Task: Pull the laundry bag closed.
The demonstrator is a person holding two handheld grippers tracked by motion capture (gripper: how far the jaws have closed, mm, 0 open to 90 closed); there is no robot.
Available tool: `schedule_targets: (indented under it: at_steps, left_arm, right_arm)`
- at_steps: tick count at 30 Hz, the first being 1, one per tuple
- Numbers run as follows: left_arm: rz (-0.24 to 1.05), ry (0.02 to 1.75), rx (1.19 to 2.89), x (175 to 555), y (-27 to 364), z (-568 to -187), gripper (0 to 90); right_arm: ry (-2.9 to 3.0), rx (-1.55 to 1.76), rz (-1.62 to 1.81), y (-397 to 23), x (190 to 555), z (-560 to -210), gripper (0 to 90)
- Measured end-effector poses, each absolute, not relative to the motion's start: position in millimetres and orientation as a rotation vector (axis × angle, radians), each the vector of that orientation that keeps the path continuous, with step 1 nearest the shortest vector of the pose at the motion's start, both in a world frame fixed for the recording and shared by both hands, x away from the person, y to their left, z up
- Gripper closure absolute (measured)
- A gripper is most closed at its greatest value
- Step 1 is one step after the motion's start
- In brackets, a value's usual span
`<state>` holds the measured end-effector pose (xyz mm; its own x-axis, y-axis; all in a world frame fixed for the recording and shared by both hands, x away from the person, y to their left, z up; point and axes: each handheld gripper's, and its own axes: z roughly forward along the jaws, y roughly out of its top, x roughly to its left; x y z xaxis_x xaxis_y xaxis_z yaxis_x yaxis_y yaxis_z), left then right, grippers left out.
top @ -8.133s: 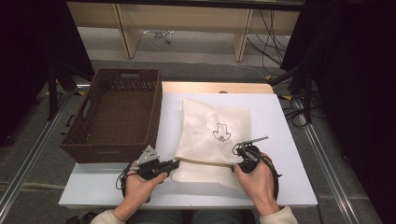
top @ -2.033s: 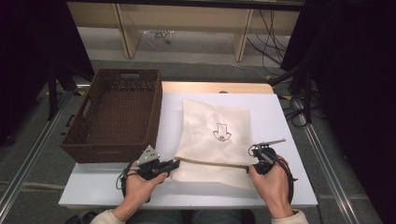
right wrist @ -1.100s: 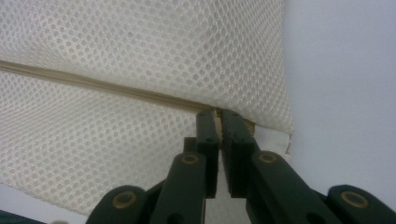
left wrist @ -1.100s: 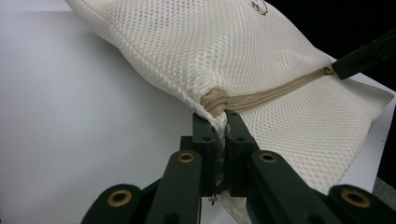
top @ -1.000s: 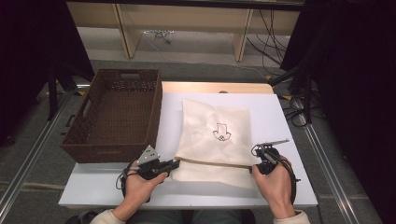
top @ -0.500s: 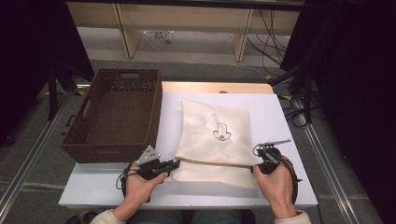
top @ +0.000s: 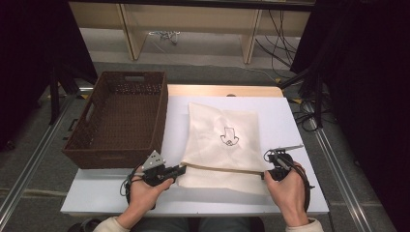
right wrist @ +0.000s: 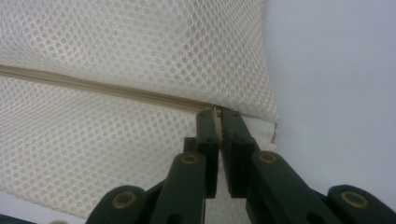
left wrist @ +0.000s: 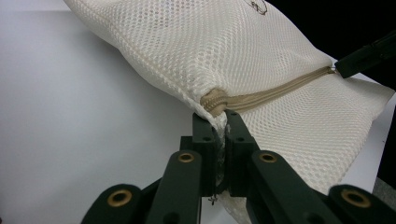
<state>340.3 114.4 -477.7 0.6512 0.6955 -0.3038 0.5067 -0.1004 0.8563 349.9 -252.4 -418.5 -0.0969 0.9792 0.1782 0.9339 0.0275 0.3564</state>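
White tabletop [top: 111, 193] fills the near ground, with grey floor and dark curtains around it and a pale wooden frame beyond. On it the left gripper [left wrist: 220, 135] has its two black jaws pressed together on a pinch of mesh at the end of the beige zipper [left wrist: 261, 95] of a cream mesh laundry bag [left wrist: 201, 42]; the fabric bunches into a small knot just above the jaw tips. The right gripper [right wrist: 219, 122] is likewise clamped narrow at the other end of that zipper [right wrist: 93, 86], a sliver of pale material caught between the jaws right where the zipper line ends, near the bag's corner [right wrist: 268, 119]. Seen from the high view, the left gripper [top: 178, 170] and the right gripper [top: 267, 166] sit at opposite ends of the zipper [top: 222, 168], which runs nearly straight across the bag's near part between them. The bag [top: 227, 116] lies flat at the middle of the table, a small dark printed emblem [top: 228, 137] on its upper face. A person's left hand [top: 145, 191] and right hand [top: 290, 191] come in from the near edge. Just left of the bag stands a brown woven basket [top: 82, 140], its near corner close to the left gripper's grey plate [top: 153, 160].
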Motion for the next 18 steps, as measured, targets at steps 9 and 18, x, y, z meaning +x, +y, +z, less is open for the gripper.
schedule_targets:
  at_steps: [9, 18]
  left_arm:
    - [0.218, 0.959, 1.765, 340.7, 114.8, -477.8, 85.4]
    - [0.219, 0.958, 1.764, 340.7, 114.5, -477.7, 85.4]
  right_arm:
    - [2.193, 2.003, 0.572, -256.0, 350.6, -420.0, 87.6]
    - [2.187, 2.010, 0.572, -257.8, 350.4, -420.8, 87.6]
